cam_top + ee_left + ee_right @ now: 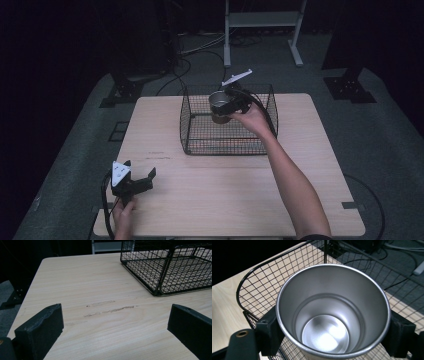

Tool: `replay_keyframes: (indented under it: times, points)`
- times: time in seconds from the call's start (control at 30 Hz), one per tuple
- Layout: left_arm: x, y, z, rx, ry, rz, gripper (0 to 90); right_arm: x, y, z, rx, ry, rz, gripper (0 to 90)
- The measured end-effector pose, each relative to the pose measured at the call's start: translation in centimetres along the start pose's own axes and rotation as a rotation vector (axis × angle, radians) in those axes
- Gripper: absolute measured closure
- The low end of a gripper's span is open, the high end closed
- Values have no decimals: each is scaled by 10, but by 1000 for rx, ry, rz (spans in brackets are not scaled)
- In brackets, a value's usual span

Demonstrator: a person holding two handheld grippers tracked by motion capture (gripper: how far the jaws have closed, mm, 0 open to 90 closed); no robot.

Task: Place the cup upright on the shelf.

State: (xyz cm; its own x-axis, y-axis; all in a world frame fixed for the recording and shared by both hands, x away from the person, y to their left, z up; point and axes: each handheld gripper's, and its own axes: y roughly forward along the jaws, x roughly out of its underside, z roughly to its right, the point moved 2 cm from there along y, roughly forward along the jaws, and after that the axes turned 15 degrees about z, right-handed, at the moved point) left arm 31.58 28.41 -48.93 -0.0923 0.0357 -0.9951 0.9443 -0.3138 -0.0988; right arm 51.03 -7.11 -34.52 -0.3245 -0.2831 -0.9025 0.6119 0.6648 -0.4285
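A black wire basket (192, 127) stands on the far half of the wooden table (220, 195). My right gripper (226, 106) is shut on a shiny metal cup (218, 101), holding it upright inside the basket's back part. In the right gripper view the empty cup (329, 315) sits squeezed between the two black jaws, with the basket's wire wall (259, 287) behind it. My left gripper (137, 172) stands open near the table's front left corner, low over the wood. In the left gripper view the jaws are wide apart with bare table between them, and the basket (165, 267) lies ahead to the right.
Faint scuff marks (110, 310) streak the wood ahead of the left gripper. Beyond the table stand a white frame (262, 30), cables (200, 47) on the grey floor and black stand feet (347, 87). Dark curtains close off the back.
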Motion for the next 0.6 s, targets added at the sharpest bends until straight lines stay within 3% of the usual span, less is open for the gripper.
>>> replay_keyframes:
  times: [0.27,0.5,0.6]
  points:
    - [0,0,0,0,-4,4,0,11,18,9,14,27,-36,180]
    - [0,0,1,1,-1,3,0,18,30,9,5,19,-68,179]
    - [0,0,0,0,0,5,0,23,38,12,27,23,-91,179]
